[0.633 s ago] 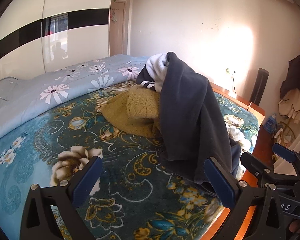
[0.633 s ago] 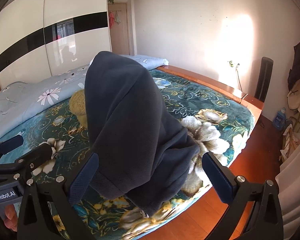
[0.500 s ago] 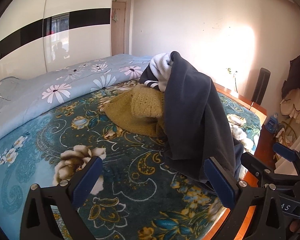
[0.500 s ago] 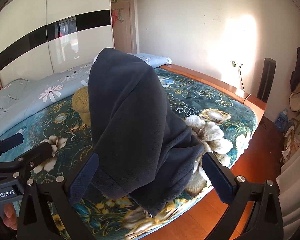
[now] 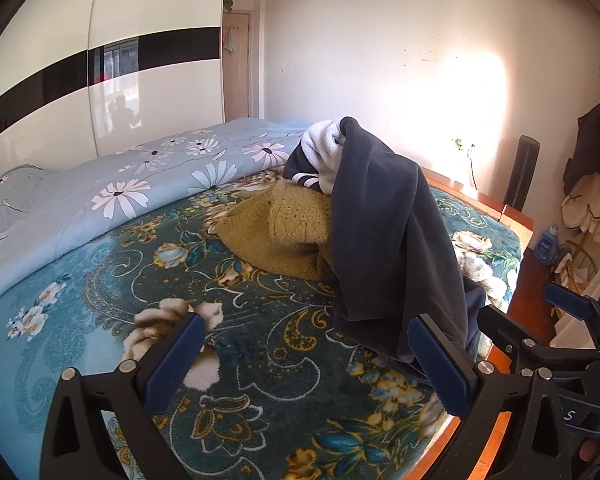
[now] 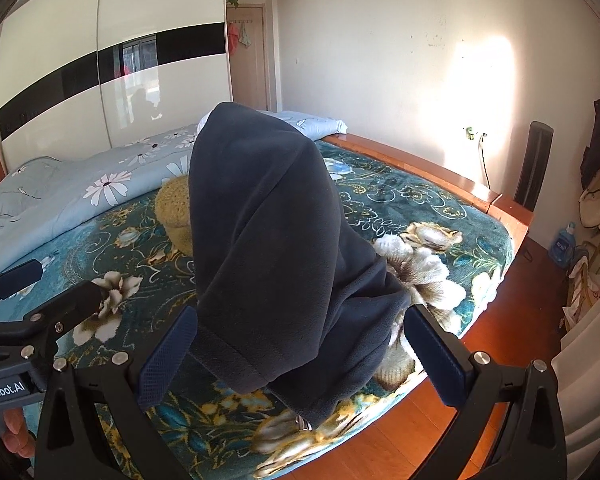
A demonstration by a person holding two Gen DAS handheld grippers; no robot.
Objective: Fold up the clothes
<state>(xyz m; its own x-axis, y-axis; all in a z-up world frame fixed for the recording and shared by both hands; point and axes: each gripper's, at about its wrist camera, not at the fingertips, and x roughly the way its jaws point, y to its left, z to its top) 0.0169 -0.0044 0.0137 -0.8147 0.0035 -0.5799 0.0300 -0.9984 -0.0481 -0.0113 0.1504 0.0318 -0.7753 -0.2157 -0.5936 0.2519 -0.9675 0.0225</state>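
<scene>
A pile of clothes sits on the bed. A dark navy fleece garment (image 5: 392,236) drapes over the pile and down to the bed's near edge; it fills the middle of the right wrist view (image 6: 276,248). Under it lie a mustard knitted sweater (image 5: 288,228) and a white and navy striped garment (image 5: 320,152). My left gripper (image 5: 304,360) is open and empty, hovering above the bedspread left of the fleece. My right gripper (image 6: 300,352) is open, its fingers on either side of the fleece's lower hem, not closed on it.
The bed has a teal floral bedspread (image 5: 140,280) and a light blue daisy quilt (image 5: 112,196) at the back left. A wooden bed frame (image 6: 440,176) runs along the far side. A wardrobe (image 5: 100,80), a blue bottle (image 6: 564,242) and hanging clothes (image 5: 592,184) stand around.
Both grippers have backed off slightly and risen, so the pile looks a little further away. Both stay open; the clothes have not moved.
</scene>
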